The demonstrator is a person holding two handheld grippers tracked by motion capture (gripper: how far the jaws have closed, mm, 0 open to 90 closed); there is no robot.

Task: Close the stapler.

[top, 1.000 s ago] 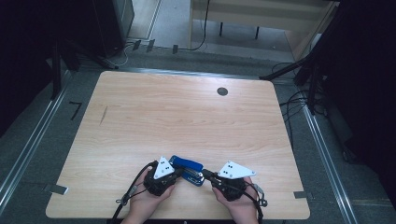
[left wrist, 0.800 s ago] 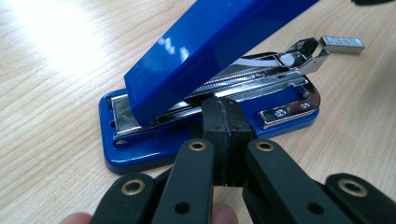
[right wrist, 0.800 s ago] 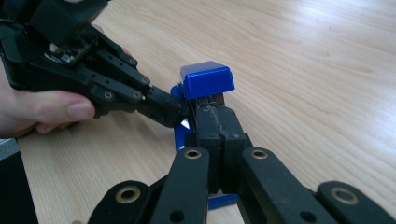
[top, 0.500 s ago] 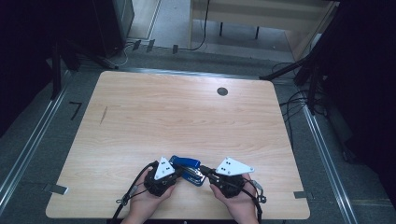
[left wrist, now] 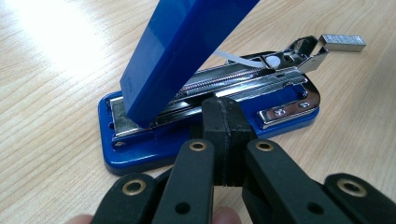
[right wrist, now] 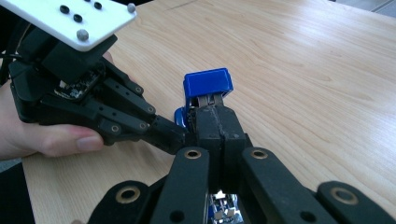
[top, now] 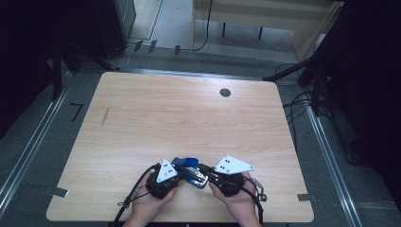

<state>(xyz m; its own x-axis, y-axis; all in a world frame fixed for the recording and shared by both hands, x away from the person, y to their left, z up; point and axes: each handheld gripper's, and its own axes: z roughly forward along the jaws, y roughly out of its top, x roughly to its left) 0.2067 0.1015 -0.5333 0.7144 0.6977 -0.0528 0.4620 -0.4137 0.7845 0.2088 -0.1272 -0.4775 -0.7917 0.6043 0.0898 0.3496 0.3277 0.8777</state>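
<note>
The opened blue stapler (top: 189, 169) lay on the tabletop (top: 189, 118) between both closed, empty tongs, its long axis running from the left tongs (left wrist: 223, 122) to the right tongs (right wrist: 215, 122), both tips touching it.

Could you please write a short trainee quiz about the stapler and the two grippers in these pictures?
1. True or false: the stapler's blue top cover is swung up, baring the metal staple channel.
2. Which part of the wooden table does the stapler sit on? A) far edge B) near edge, between the person's hands C) left corner
3. Fill in: the jaws of the left gripper and the right gripper are both ____.

Key: 1 true; 2 B; 3 shut, with both grippers' tips right at the stapler, though actual contact cannot be told.
</note>
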